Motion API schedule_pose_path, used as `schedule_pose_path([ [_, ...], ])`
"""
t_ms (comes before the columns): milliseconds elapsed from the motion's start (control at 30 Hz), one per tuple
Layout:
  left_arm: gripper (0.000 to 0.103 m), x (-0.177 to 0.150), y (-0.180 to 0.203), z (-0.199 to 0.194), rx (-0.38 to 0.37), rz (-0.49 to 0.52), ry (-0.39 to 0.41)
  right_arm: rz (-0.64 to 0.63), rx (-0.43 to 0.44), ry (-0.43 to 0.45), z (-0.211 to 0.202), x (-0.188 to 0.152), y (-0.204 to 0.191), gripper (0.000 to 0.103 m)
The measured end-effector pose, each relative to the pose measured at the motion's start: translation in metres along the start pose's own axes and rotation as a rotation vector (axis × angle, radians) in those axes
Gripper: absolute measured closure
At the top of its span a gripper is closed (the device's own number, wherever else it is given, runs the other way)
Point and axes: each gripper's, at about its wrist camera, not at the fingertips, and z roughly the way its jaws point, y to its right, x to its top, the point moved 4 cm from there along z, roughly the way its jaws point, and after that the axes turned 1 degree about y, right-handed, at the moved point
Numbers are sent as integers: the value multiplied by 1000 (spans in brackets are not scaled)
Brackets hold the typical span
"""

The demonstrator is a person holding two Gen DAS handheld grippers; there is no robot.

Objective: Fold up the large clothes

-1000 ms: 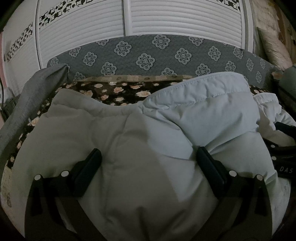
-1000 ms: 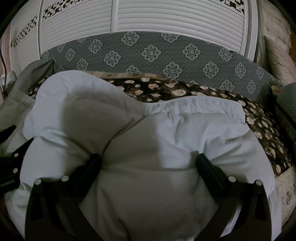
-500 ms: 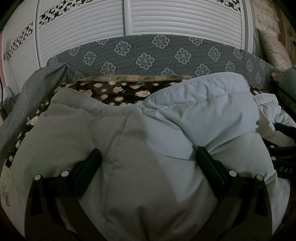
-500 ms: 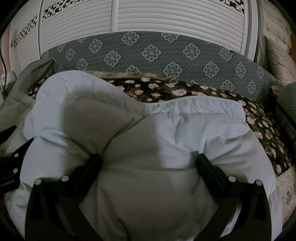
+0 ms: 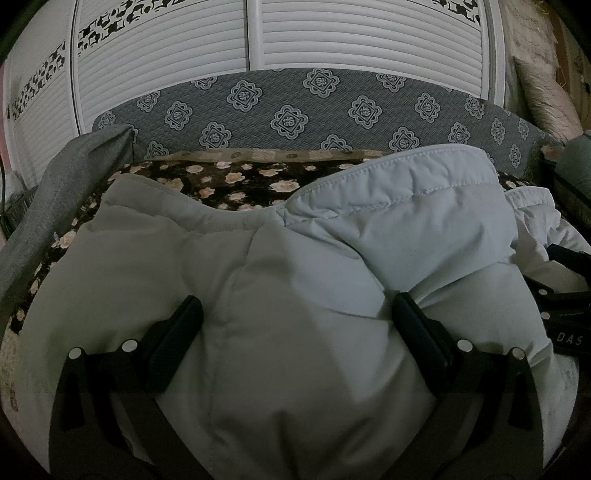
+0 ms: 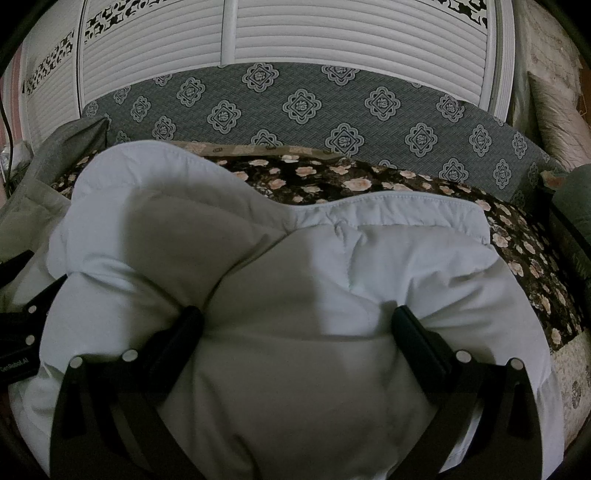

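A pale puffy padded jacket lies bunched on the bed and fills both views. My left gripper stands wide open, its two black fingers pressed into the padding on either side of a thick bulge. My right gripper is also wide open, its fingers straddling a bulge of the same jacket. The right gripper's body shows at the right edge of the left wrist view, and the left gripper's body shows at the left edge of the right wrist view.
The bed has a dark floral cover and a grey patterned headboard. White louvred doors stand behind. A grey cushion lies at the left, and pillows are stacked at the far right.
Almost nothing has moved. The left wrist view has shifted very slightly, and both grippers stay wide open on the jacket.
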Motion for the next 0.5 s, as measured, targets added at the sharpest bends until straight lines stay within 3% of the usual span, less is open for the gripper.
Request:
schedule_pose_path([
  [300, 3, 0, 0, -1, -5, -3, 13, 0, 1, 3, 0, -1, 0, 1],
  [500, 3, -1, -7, -25, -68, 12, 67, -10, 33, 19, -14, 0, 8, 2],
])
